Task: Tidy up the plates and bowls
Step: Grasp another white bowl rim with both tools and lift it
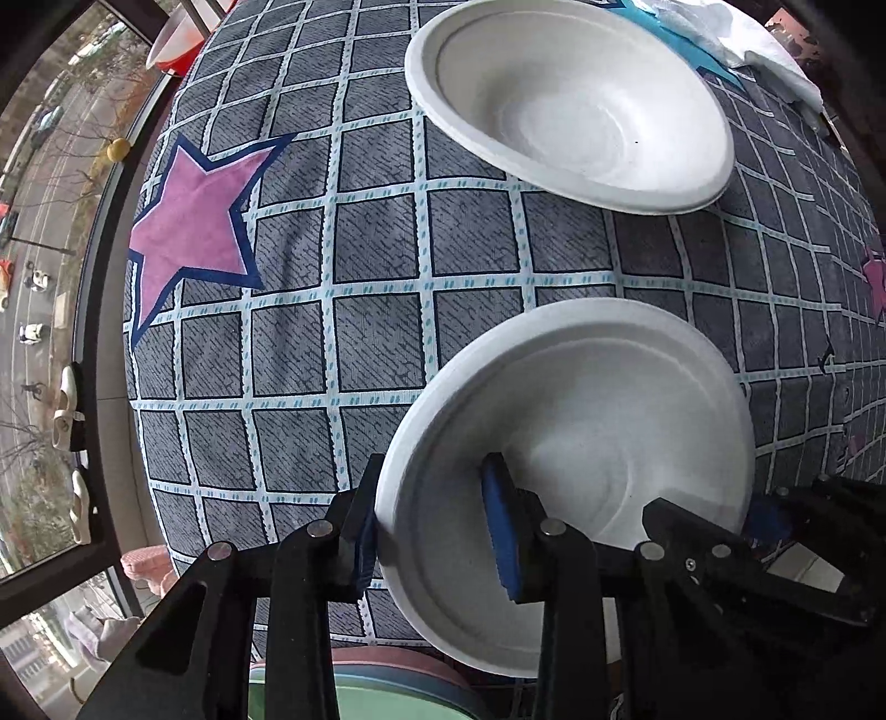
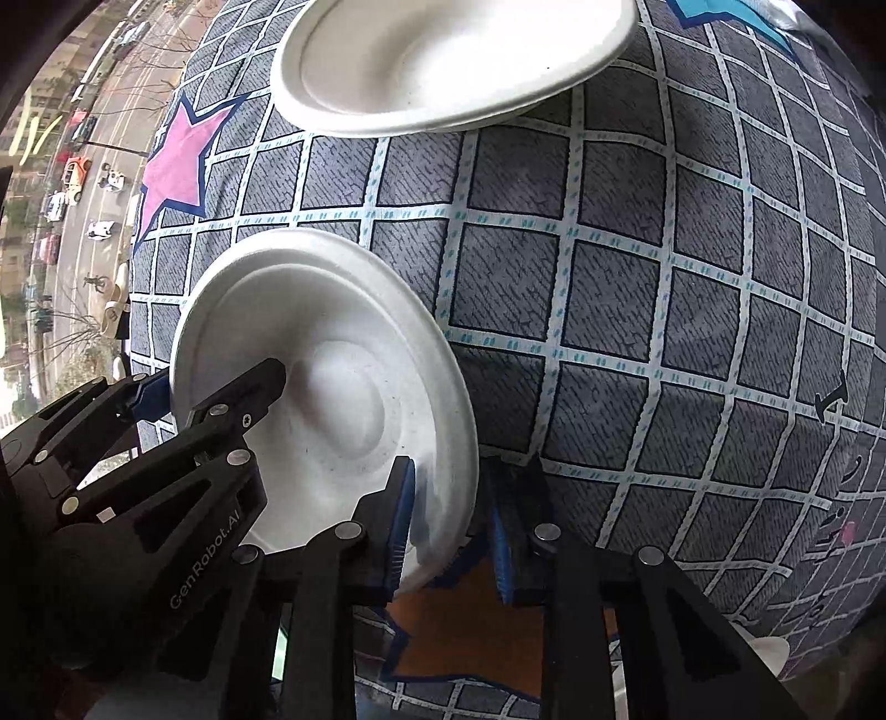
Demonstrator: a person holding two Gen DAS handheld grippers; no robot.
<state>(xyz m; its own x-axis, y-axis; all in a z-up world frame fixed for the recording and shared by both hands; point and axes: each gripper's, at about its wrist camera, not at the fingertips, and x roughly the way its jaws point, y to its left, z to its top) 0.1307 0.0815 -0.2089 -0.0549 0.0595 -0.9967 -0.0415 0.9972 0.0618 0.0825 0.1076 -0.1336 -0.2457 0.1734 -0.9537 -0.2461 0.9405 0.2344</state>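
A white paper bowl (image 1: 570, 443) is held tilted above the checked cloth. My left gripper (image 1: 437, 531) straddles its left rim, one blue pad outside and one inside, jaws shut on it. My right gripper (image 2: 451, 531) straddles the same bowl's (image 2: 332, 387) right rim, one pad inside and one outside. Each gripper shows in the other's view, the right one (image 1: 786, 526) and the left one (image 2: 166, 399). A second white paper bowl (image 1: 570, 99) lies on the cloth farther away, and also shows in the right wrist view (image 2: 443, 61).
The surface is a grey checked cloth (image 1: 360, 332) with a pink star (image 1: 194, 221) at the left. White and blue fabric (image 1: 736, 39) lies at the far right. A window (image 1: 39, 249) runs along the left. Green and pink plates (image 1: 387, 692) lie below my left gripper.
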